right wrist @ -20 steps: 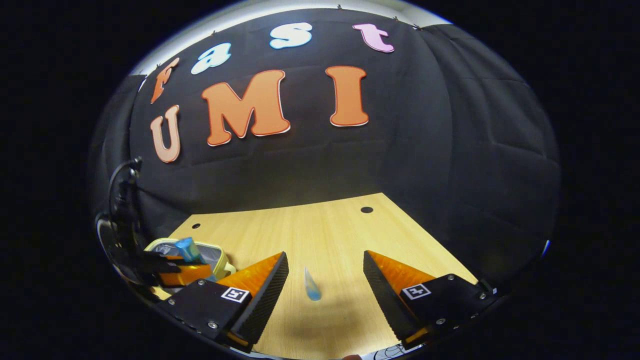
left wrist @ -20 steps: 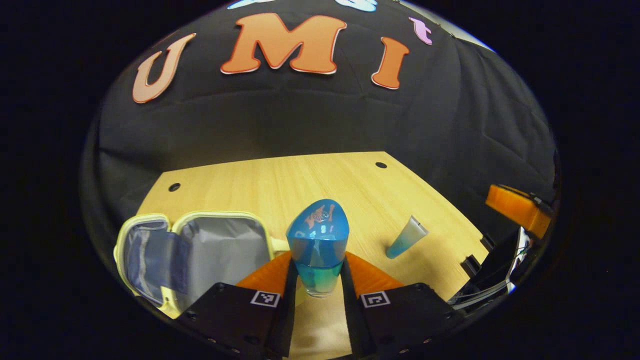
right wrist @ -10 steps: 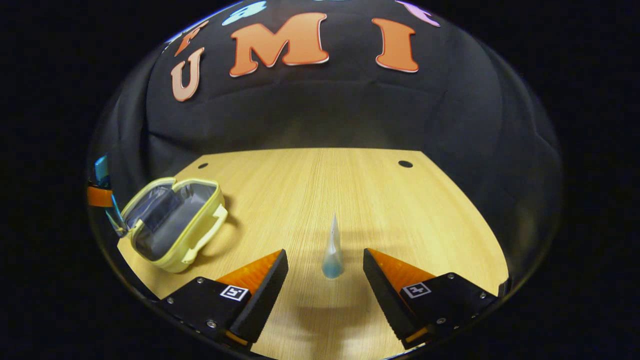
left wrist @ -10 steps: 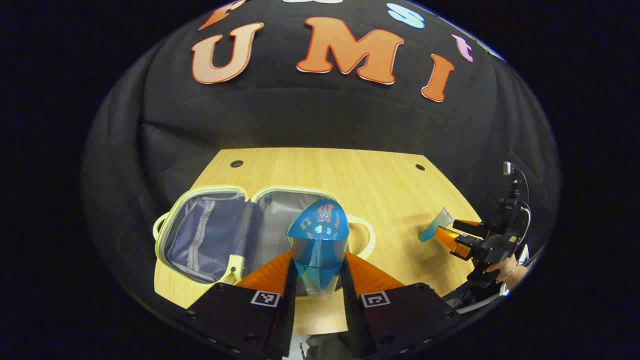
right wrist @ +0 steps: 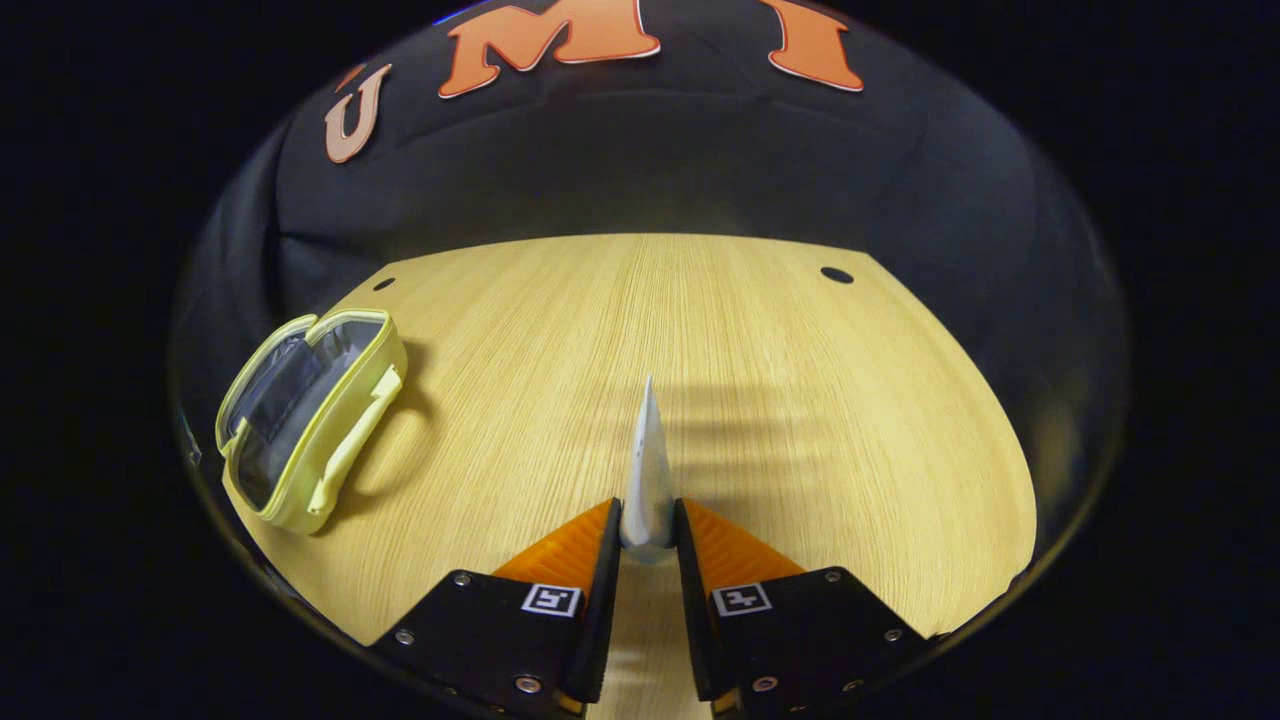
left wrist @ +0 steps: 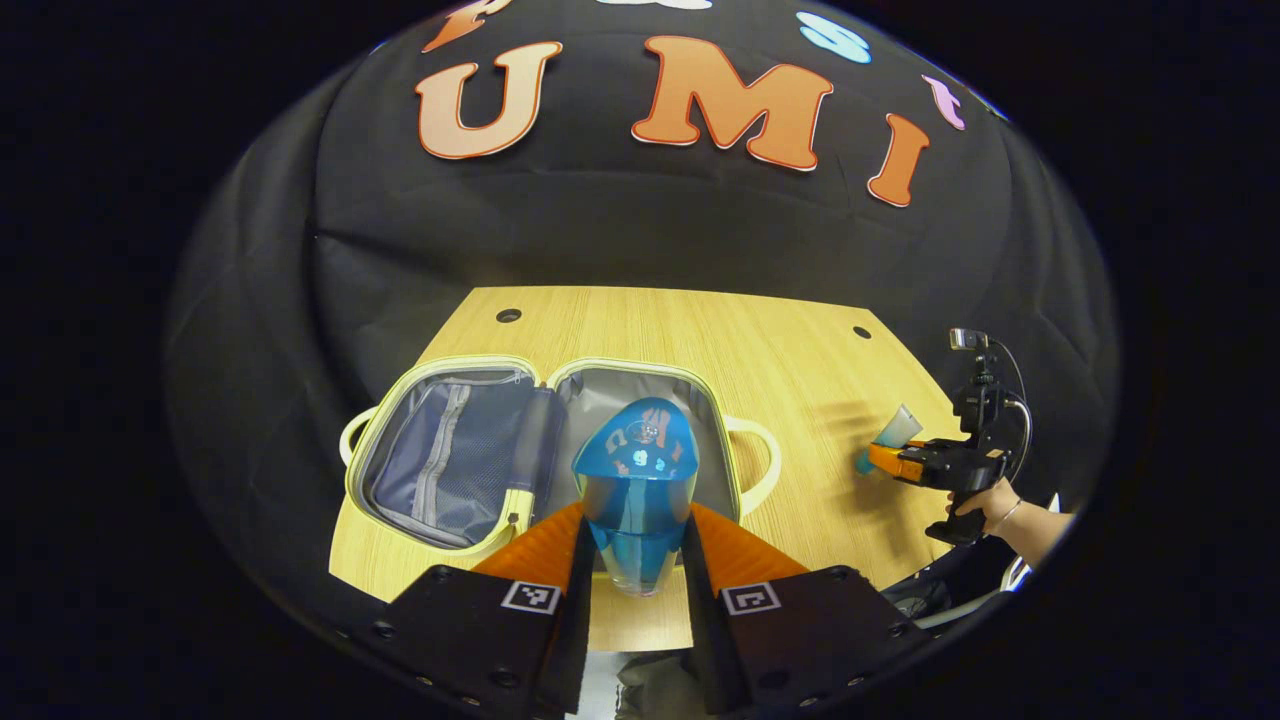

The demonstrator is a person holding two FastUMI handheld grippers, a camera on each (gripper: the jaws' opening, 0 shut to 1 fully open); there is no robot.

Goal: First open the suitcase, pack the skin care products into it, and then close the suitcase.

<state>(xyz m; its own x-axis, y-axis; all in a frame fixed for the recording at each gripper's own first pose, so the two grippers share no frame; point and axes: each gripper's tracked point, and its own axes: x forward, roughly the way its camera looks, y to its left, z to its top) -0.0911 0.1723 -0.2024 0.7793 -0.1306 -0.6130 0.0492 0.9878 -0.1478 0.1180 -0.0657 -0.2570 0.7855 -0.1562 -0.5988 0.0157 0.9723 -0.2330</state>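
A small yellow suitcase [left wrist: 455, 372] lies open on the wooden table [left wrist: 700, 330], its grey lining showing. My left gripper [left wrist: 636, 560] is shut on a blue tube [left wrist: 638, 480] and holds it over the suitcase's right half. In the right gripper view the suitcase [right wrist: 330, 400] sits at the far left. My right gripper [right wrist: 648, 545] is shut on a pale blue-white tube [right wrist: 648, 470] that lies on the table pointing away. The left gripper view shows the right gripper [left wrist: 905, 462] at the table's right edge, clamped on that tube [left wrist: 895, 432].
A hand [left wrist: 985, 495] and forearm hold the right gripper at the right edge of the table. Two small round holes [left wrist: 508, 316] mark the table's far corners. The black cloth wall stands close behind the table.
My right gripper went from open around the pale tube to shut on it. My left gripper carried the blue tube leftward, from beside the suitcase to above its right half.
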